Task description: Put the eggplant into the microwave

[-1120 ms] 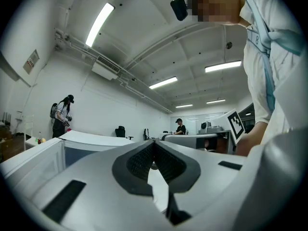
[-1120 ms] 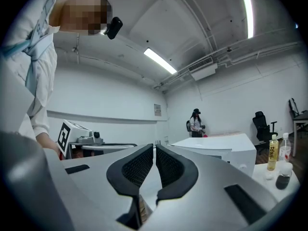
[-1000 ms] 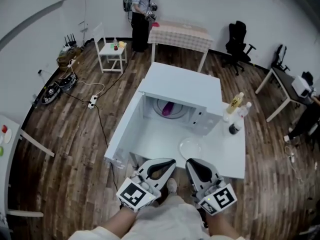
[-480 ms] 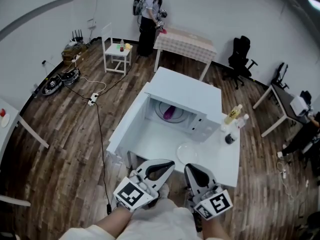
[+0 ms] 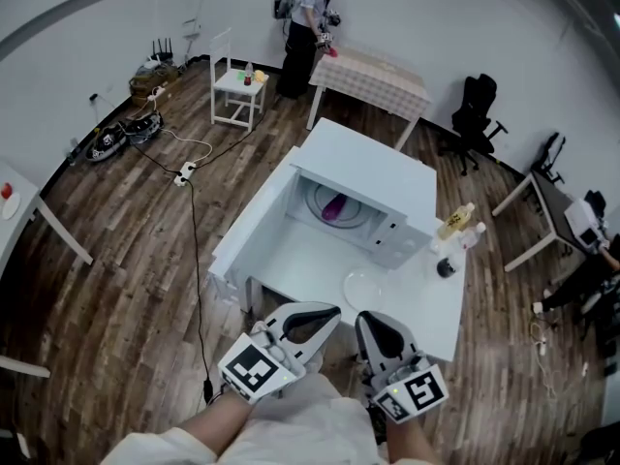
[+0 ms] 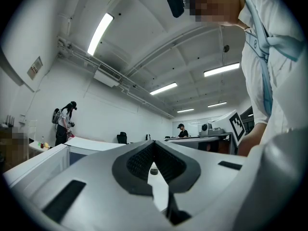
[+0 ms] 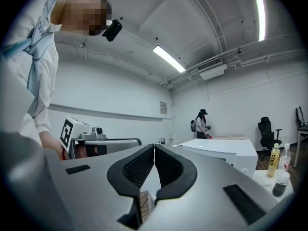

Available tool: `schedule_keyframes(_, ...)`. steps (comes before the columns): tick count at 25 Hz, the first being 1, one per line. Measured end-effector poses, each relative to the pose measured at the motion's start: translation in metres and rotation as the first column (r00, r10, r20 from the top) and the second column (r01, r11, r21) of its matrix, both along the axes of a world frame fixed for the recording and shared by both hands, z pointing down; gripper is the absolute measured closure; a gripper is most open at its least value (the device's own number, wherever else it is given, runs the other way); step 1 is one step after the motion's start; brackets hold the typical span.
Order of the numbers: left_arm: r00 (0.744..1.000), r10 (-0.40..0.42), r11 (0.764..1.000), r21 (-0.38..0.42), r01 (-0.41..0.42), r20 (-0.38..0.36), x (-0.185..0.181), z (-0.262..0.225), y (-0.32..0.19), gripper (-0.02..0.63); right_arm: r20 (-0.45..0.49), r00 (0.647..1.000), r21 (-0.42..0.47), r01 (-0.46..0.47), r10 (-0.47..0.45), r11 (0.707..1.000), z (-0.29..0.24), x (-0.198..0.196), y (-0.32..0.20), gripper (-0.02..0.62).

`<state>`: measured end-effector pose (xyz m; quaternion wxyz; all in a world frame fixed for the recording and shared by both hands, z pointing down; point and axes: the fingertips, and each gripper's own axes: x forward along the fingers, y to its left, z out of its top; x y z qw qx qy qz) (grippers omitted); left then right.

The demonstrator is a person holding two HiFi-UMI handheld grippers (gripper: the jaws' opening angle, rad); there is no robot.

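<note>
- The floor (image 5: 126, 250) is dark wood planking, the walls are white, and long ceiling lights show in both gripper views.
- One white table (image 5: 295, 269) stands mid-room; one white microwave (image 5: 373, 172) sits on it with its door (image 5: 254, 216) swung wide open.
- One purple eggplant (image 5: 334, 206) lies inside the microwave on the round turntable.
- One clear plate (image 5: 366, 287) lies on the table, just in front of the microwave.
- Two bottles stand beside the microwave, one yellow (image 5: 455, 221) and one clear (image 5: 472, 235), with one small dark container (image 5: 446, 268) near them.
- Further back are one table with a checked cloth (image 5: 373, 71), one person (image 5: 305, 27) standing at it, one white chair (image 5: 235, 83) and two black office chairs (image 5: 475, 109).
- One black cable (image 5: 197, 260) runs across the floor.
- There are two grippers: the left gripper (image 5: 332, 311) and the right gripper (image 5: 364, 318) are held near the table's front edge, each with its jaws pressed together on nothing.
</note>
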<state>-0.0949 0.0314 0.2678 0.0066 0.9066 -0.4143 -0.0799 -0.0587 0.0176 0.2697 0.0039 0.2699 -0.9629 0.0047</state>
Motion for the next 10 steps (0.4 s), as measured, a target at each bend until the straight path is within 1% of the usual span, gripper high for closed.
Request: schedule_keyframes(10, 1.000, 0.017, 1.000, 0.001, -0.017, 0.008, 0.017, -0.001, 0.000, 0.604, 0.004, 1.000, -0.003, -0.004, 0.004, 1.000, 0.000, 0.015, 0.003, 0.561)
